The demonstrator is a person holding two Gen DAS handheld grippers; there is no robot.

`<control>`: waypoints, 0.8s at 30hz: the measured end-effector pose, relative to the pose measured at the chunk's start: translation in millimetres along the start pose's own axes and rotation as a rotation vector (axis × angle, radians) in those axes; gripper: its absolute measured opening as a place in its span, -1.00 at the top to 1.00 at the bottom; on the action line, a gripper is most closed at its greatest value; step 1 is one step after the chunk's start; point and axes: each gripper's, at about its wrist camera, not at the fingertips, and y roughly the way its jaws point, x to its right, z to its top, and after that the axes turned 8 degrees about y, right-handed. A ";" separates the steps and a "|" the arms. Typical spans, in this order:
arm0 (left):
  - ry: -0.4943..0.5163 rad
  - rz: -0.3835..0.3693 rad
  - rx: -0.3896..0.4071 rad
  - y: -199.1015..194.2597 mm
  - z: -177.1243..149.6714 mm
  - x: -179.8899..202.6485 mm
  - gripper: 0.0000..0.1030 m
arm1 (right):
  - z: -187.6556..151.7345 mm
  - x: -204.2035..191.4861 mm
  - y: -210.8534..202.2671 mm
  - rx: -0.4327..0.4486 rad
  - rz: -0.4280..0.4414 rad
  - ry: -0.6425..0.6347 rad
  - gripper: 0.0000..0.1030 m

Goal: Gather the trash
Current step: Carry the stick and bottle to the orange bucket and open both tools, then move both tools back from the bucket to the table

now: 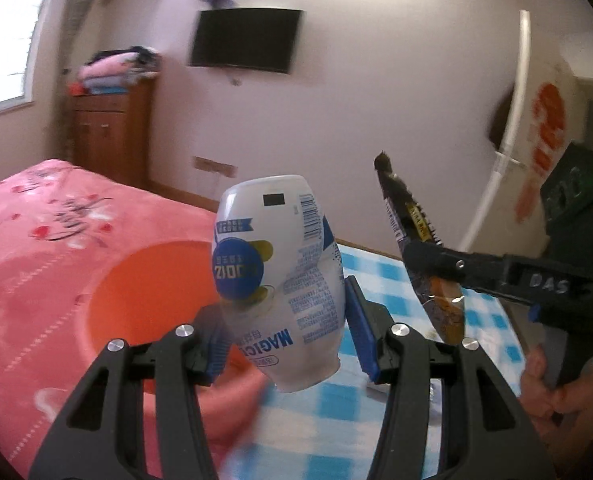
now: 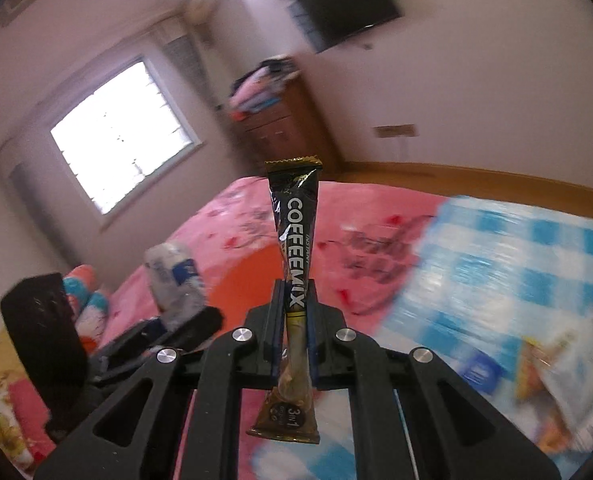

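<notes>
Pink bedspread (image 1: 36,240) beside blue-checked cloth (image 1: 380,272), wall-mounted television (image 1: 245,40).

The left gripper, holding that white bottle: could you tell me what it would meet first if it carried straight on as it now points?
Probably the orange basin on the pink bedspread just beyond the left gripper and its white bottle; depth is unclear.

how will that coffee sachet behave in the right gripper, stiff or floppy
Probably light and semi-stiff: the sachet stands upright above the right gripper without drooping. Its glossy film looks slippery. It pinches narrow between the pads, so it likely crushes easily.
</notes>
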 end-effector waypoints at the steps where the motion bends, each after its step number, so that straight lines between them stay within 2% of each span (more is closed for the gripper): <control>1: -0.017 0.018 -0.003 2.6 2.0 -11.5 -0.02 | 5.6 -8.7 13.1 -0.010 0.014 -0.011 0.80; 6: -0.083 0.086 -0.040 20.7 0.2 -48.8 -0.01 | 16.0 -33.2 67.9 -0.064 0.042 -0.031 0.80; 11: -0.124 0.112 -0.088 37.2 -9.8 -66.6 -0.04 | 13.2 -29.2 112.6 -0.135 0.021 0.004 0.72; 12: -0.127 0.124 -0.102 38.9 -13.5 -69.6 -0.11 | 11.6 -24.3 116.6 -0.146 0.019 0.032 0.58; 14: -0.134 0.132 -0.105 40.8 -18.0 -71.8 -0.53 | 10.1 -15.4 114.2 -0.140 0.041 0.083 -0.39; 15: -0.138 0.131 -0.106 40.9 -20.5 -72.2 -0.58 | 9.6 -9.8 107.0 -0.117 0.060 0.104 -0.51; 18: -0.149 0.128 -0.115 45.6 -22.3 -75.3 -0.65 | 4.7 -6.6 82.8 -0.053 0.001 0.072 -0.55; 20: -0.169 0.122 -0.111 42.4 -24.2 -74.2 -0.66 | 2.5 -4.4 67.2 -0.017 -0.025 0.059 -0.69; 24: -0.182 0.089 -0.056 30.9 -24.8 -67.9 -0.66 | -10.6 1.1 26.5 0.059 -0.093 0.021 -0.72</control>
